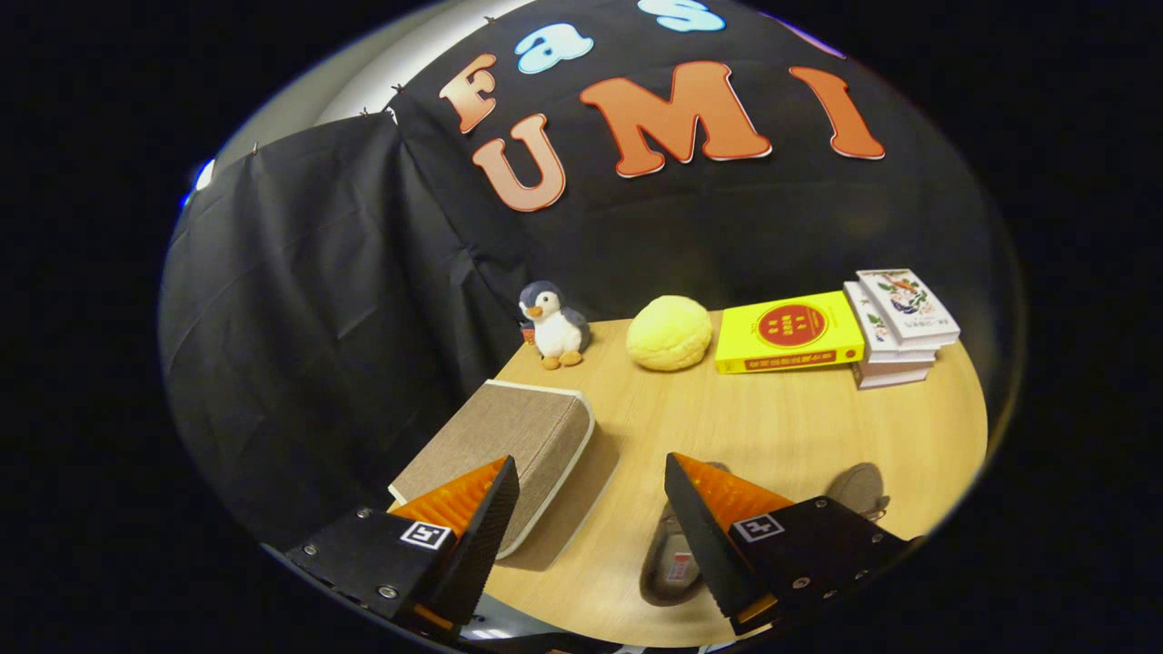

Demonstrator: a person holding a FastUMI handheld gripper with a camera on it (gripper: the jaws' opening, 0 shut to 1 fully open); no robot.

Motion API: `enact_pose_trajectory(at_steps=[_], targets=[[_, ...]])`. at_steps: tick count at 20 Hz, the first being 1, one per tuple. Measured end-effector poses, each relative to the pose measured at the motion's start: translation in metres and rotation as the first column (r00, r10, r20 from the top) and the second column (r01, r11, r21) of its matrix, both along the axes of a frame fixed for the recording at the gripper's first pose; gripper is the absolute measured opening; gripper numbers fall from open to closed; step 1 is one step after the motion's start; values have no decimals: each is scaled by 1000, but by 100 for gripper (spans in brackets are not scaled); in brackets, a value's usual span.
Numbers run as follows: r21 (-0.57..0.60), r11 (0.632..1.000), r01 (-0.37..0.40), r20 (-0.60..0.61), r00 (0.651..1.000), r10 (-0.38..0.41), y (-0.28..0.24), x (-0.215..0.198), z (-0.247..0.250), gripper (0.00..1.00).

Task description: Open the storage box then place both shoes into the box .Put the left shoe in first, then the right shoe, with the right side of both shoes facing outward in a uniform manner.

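A closed storage box (513, 445) covered in brownish-grey fabric with a pale trim sits on the wooden table (781, 427), partly behind my left finger. My gripper (591, 477) hangs above the table, open, with bare tabletop between its fingers. Two grey shoes lie under and behind the right finger: one shoe (668, 568) shows its insole with a small label just inside that finger, and the other shoe (859, 488) peeks out beyond the finger's body. Most of both shoes is hidden by the finger.
Along the back of the table stand a plush penguin (552, 324), a round yellow bun-like cushion (670, 333), a yellow book (788, 331) and a stack of white books (899, 327). Black cloth walls close in the left and back.
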State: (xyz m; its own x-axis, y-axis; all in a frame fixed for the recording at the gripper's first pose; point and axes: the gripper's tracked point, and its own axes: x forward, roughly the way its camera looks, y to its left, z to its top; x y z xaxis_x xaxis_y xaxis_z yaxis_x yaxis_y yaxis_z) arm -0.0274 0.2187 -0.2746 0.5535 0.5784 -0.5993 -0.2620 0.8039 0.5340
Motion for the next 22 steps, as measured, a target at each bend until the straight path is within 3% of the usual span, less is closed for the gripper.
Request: enact_pose_trajectory(at_steps=[4, 11, 14, 17, 18, 22], targets=[[136, 988, -76, -101, 991, 90, 40, -9, -22, 97], [247, 947, -206, -226, 938, 263, 90, -32, -62, 97], [347, 919, -188, -290, 910, 296, 105, -42, -80, 97], [452, 887, -97, -402, 865, 299, 113, -50, -90, 96], [473, 879, -66, -413, 864, 287, 113, -48, -93, 96], [515, 855, -61, -408, 860, 307, 127, -51, -97, 93]])
